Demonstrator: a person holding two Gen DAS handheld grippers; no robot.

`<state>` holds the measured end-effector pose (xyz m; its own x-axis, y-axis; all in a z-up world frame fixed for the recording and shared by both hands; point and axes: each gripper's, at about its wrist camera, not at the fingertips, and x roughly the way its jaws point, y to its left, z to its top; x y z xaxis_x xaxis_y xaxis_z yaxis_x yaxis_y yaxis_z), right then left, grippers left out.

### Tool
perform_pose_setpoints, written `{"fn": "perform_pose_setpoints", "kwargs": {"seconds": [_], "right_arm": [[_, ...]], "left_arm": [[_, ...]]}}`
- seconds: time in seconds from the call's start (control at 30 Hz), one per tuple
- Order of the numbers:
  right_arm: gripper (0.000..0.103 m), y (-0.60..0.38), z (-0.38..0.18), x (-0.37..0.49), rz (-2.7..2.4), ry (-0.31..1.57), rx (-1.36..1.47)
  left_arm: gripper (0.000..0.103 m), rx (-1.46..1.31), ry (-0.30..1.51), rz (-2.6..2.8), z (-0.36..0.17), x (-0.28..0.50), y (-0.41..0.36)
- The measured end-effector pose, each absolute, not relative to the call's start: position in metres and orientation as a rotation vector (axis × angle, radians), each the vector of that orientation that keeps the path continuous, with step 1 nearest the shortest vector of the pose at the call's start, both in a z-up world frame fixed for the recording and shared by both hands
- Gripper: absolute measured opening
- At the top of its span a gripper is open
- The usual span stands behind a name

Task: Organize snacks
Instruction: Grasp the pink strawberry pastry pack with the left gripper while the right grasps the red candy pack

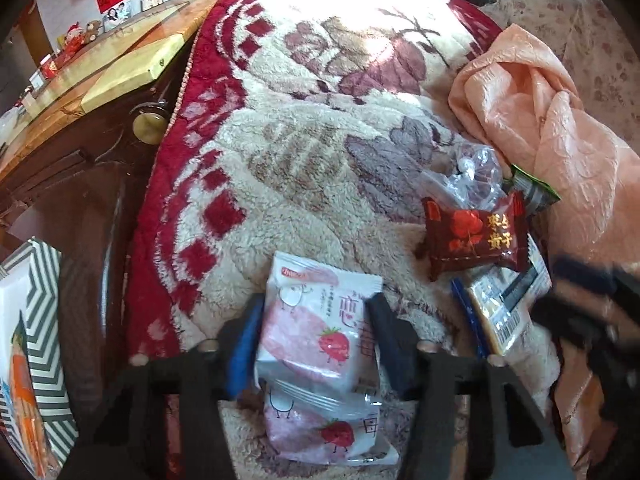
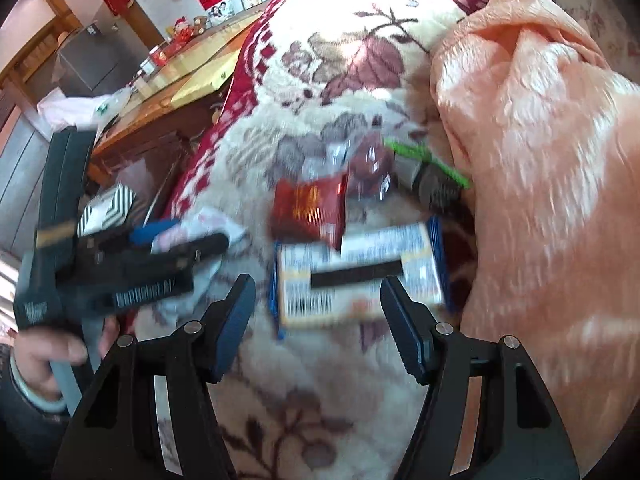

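My left gripper (image 1: 316,332) clamped its fingers on a strawberry snack packet (image 1: 316,320). My right gripper (image 2: 318,320) had its fingers apart above a blue-edged packet (image 2: 356,276) on the blanket (image 2: 320,80).

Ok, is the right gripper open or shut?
Open. The right gripper has its fingers spread wide with nothing between them, above the blue-edged packet on the blanket.
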<state>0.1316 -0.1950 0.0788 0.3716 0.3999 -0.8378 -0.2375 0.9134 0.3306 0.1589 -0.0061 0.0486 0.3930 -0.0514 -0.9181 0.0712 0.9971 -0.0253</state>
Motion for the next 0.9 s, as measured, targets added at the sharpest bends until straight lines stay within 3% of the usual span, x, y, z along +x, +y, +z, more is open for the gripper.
{"fn": "perform_pose_setpoints", "kwargs": {"seconds": [0.5,0.9], "right_arm": [[0.065,-0.123,0.066,0.181,0.652,1.047,-0.659],[0.063,-0.104,0.058,0.181,0.724,1.032,-0.87]], "left_arm": [[0.053,-0.088,1.141,-0.107,0.053,0.153,0.027],[0.058,-0.036,1.166,-0.181,0.054,0.147,0.026]]}}
